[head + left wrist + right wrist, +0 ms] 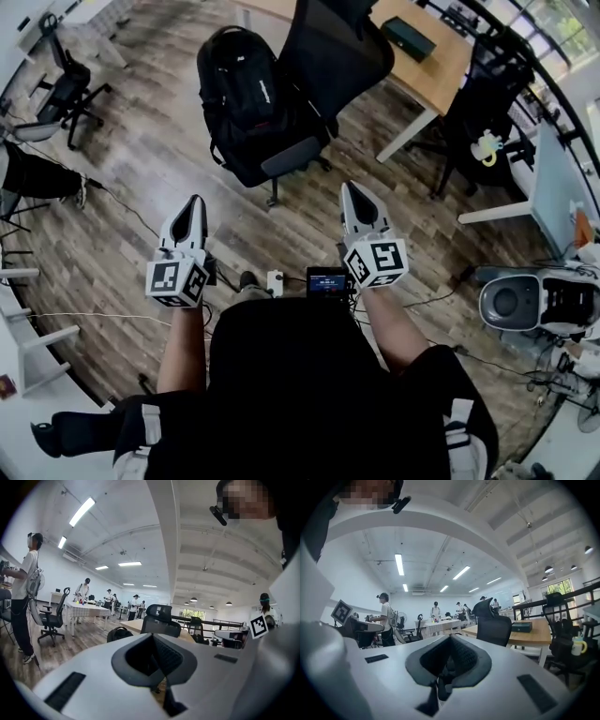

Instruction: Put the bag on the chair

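Bag (pixel 246 94) upright beside chair (pixel 323 56) in the head view, black against black, pressed to the left edge of the seat and not on it. Could not tell its footing from there. Saw the two tools whole only from above: left gripper (pixel 196 203) and right gripper (pixel 352 190) side by side, well short of the bag, both pointing toward it and the chair. Read the jaws in the gripper views: pressed together on each, nothing between them.

Caught in the left gripper view just the rounded top of the bag (pixel 119 633), low and left of the chair back (pixel 160 619). Got only the chair (pixel 492 623) in the right gripper view, bag out of that frame. Made out there, larger than from above, a wooden surface (pixel 534 637) behind the chair with a dark flat box (pixel 521 626) on it, and a second dark chair (pixel 562 634) with a pale mug (pixel 579 645) against it.

Seen only from above: plank floor (pixel 141 159), with loose cables (pixel 84 315) trailing across it near the feet. Seen only from the gripper views: a white vaulted ceiling with strip lights (pixel 82 512), a cloth-covered table (pixel 86 609) with several people standing round it, and one more person (pixel 23 583) close at the left edge.
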`<state>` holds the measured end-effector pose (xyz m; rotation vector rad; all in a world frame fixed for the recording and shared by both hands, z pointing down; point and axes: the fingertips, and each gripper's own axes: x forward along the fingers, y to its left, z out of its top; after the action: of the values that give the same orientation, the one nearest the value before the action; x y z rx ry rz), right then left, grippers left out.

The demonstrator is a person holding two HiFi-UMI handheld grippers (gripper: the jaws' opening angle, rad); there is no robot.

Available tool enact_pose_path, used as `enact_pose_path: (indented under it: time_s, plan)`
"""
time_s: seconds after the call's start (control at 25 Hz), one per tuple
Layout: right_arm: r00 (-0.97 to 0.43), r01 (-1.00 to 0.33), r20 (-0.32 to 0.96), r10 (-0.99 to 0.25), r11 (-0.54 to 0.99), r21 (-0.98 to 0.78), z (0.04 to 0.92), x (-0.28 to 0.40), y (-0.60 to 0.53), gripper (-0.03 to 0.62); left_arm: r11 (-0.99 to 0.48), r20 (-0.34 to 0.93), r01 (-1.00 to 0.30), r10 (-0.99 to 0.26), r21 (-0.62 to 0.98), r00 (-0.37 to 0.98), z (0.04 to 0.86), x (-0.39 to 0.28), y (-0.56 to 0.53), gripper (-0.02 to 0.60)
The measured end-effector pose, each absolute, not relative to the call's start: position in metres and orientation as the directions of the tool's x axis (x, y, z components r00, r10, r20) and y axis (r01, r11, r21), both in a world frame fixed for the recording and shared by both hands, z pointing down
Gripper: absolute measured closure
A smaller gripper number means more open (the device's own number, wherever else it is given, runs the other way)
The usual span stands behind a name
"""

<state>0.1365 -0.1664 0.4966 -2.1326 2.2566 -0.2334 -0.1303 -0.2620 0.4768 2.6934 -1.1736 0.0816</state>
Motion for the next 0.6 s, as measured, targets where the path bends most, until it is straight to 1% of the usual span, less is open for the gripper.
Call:
enact_pose_path:
  time_s: [0.24,0.6]
  plan:
    - [-0.077,-0.989,0.110,-0.991,0.062,-0.135,0.507,0.122,-0.171,0.583,-0.674,0.133,-0.723,-0.711,0.152,0.691,0.478,-0.138,-0.264,0.578]
    - [-0.077,-0.987,0.118,-0.990,0.059,-0.149,0.512,0.133,-0.174,0.583,-0.677,0.160,-0.716,-0.698,0.168,0.698,0.490,-0.124,-0.265,0.578]
